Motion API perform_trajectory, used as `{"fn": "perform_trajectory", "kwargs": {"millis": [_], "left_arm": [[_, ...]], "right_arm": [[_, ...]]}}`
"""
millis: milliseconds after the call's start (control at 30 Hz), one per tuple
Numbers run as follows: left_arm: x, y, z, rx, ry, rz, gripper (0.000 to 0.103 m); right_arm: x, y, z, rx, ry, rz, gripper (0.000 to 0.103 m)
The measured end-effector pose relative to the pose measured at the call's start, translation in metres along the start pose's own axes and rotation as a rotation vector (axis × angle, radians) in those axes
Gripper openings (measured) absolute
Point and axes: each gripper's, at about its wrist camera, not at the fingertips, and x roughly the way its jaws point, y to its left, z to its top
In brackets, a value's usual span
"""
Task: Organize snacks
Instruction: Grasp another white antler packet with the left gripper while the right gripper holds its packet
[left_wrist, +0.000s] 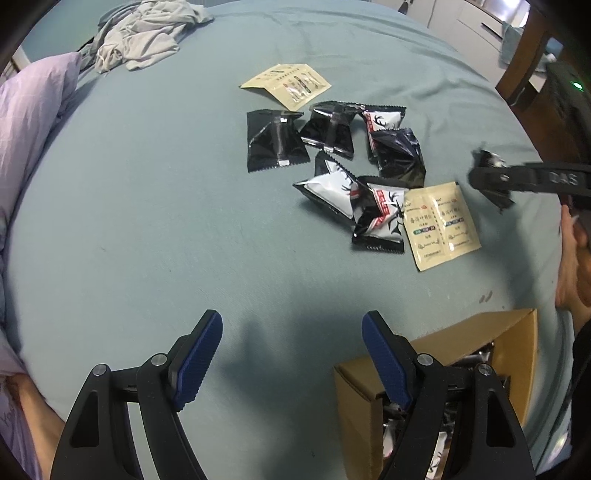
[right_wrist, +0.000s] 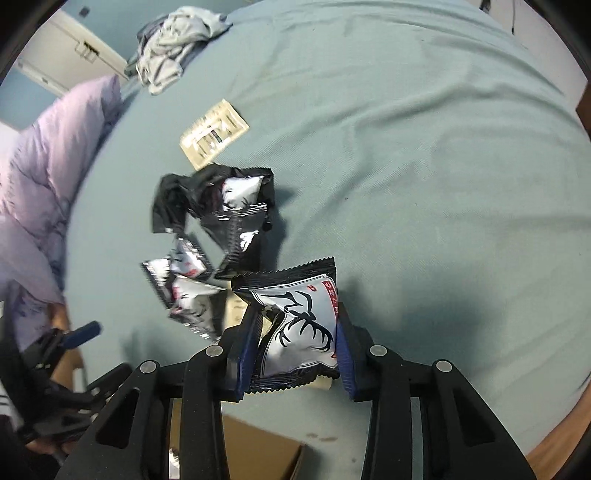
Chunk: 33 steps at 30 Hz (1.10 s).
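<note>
My right gripper (right_wrist: 297, 314) is shut on a black-and-white snack packet (right_wrist: 295, 328) with an antler print, held above the blue-grey bed sheet (right_wrist: 424, 184). The left wrist view shows that gripper (left_wrist: 491, 177) blurred at the right edge, with the packet (left_wrist: 487, 158) in it. Several more such packets (left_wrist: 332, 136) lie in a loose pile on the sheet, with a beige sachet (left_wrist: 441, 225) beside them and another (left_wrist: 286, 85) behind. My left gripper (left_wrist: 291, 321) hangs open over bare sheet, with nothing between its blue pads. An open cardboard box (left_wrist: 443, 343) with packets inside sits under its right finger.
A lilac duvet (left_wrist: 33, 122) lies along the left side of the bed. Crumpled grey clothes (left_wrist: 144, 37) sit at the far end. Wooden furniture (left_wrist: 524, 66) stands at the far right, and a person (left_wrist: 576, 266) is at the right edge.
</note>
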Motion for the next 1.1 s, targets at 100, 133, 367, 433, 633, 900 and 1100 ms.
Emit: {"fn": "perform_trajectory", "kwargs": {"millis": [100,133,367,433,633,900,1100], "left_arm": [[0.002,-0.003,0.001,0.009,-0.007,0.02,0.079],[0.002,-0.004,0.002,0.013,-0.007,0.025,0.079],[0.009,-0.009,0.004,0.061,-0.029,0.076,0.079],[0.014,-0.01,0.006,0.07,-0.029,0.081,0.079],[0.029,-0.014,0.02,0.078,-0.017,0.089,0.079],[0.045,-0.013,0.053,0.062,-0.021,0.091,0.078],[0.062,-0.023,0.07,0.059,0.009,0.019,0.078]], "right_arm": [[-0.011,0.0,-0.009,-0.011,0.002,0.019,0.036],[-0.016,0.001,-0.012,-0.016,0.004,0.023,0.036],[-0.031,0.005,-0.031,-0.052,0.036,0.04,0.036],[-0.033,0.002,-0.038,-0.01,0.064,0.096,0.036],[-0.044,0.0,-0.051,-0.028,0.058,0.105,0.036],[-0.04,-0.016,-0.056,0.028,0.085,0.119,0.036],[-0.039,-0.023,-0.058,0.054,0.093,0.128,0.036]]}}
